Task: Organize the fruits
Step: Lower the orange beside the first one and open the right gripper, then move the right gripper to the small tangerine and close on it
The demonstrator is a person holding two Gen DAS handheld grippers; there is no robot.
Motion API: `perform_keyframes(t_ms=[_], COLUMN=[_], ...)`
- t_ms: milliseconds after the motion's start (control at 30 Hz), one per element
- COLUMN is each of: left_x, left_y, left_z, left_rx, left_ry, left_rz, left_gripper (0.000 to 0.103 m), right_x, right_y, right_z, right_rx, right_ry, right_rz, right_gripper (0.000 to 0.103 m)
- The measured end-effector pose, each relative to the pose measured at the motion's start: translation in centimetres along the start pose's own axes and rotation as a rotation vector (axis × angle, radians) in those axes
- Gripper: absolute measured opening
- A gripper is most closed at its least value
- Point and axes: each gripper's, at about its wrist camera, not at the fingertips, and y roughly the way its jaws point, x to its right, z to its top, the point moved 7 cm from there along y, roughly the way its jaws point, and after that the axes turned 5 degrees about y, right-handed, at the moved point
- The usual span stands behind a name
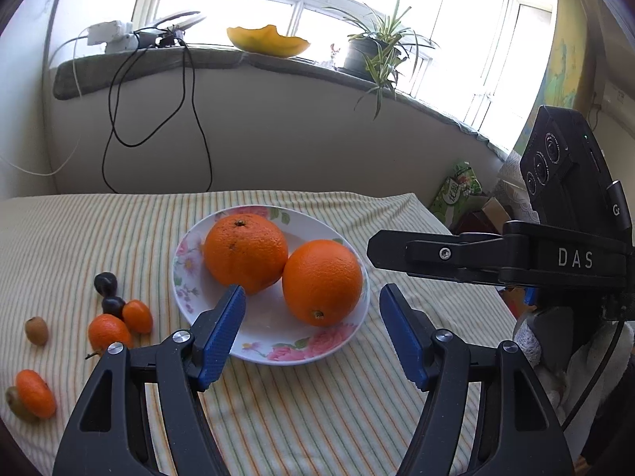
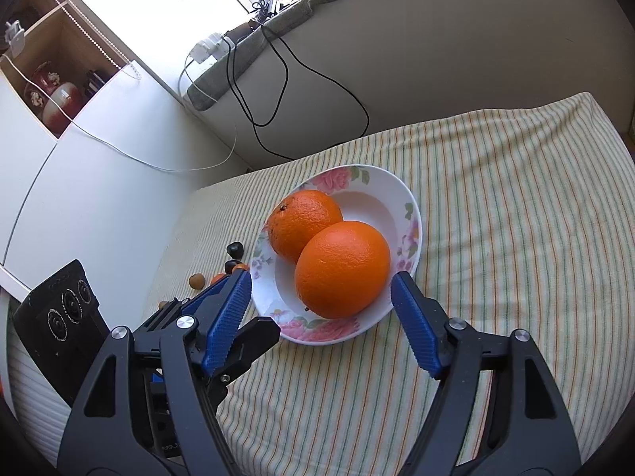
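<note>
A white plate with a floral rim (image 1: 190, 277) stands on the striped cloth and holds two large oranges (image 1: 246, 252) (image 1: 322, 281). My left gripper (image 1: 312, 291) hovers open just before the plate, its blue pads apart from the fruit. In the right wrist view the same oranges (image 2: 303, 224) (image 2: 342, 269) lie in the plate (image 2: 408, 214). The right gripper (image 2: 322, 277) is open, and its pads flank the nearer orange without pressing on it. Left of the plate lie small orange fruits (image 1: 108, 331) (image 1: 137, 315) (image 1: 35, 392), dark round ones (image 1: 105, 282) and brownish ones (image 1: 36, 330).
The right tool's black body (image 1: 555, 258) reaches in from the right beside the plate. Behind the table a wall rises to a windowsill with a potted plant (image 1: 377, 47), a melon piece (image 1: 270, 41) and hanging cables (image 1: 194, 119). A white cabinet (image 2: 79, 182) stands at the left.
</note>
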Motion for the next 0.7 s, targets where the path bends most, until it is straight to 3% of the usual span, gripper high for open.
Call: perform_keyframes(t_ms=[433, 700], left_x=[-3.4, -6.4], left_y=[-4.6, -8.0], left_z=[-2.8, -4.8], left_rx=[0.027, 0.049], left_ry=[-0.037, -0.089], left_rz=[0.057, 0.117], left_gripper=[0.07, 0.07], right_x=[-3.8, -6.8], right_y=[-1.3, -1.5], right_z=[-2.4, -4.3], right_rx=[0.087, 0.137], right_ry=[-0.186, -0.271], right_rz=[-0.061, -0.025], right_gripper=[0.087, 0.087])
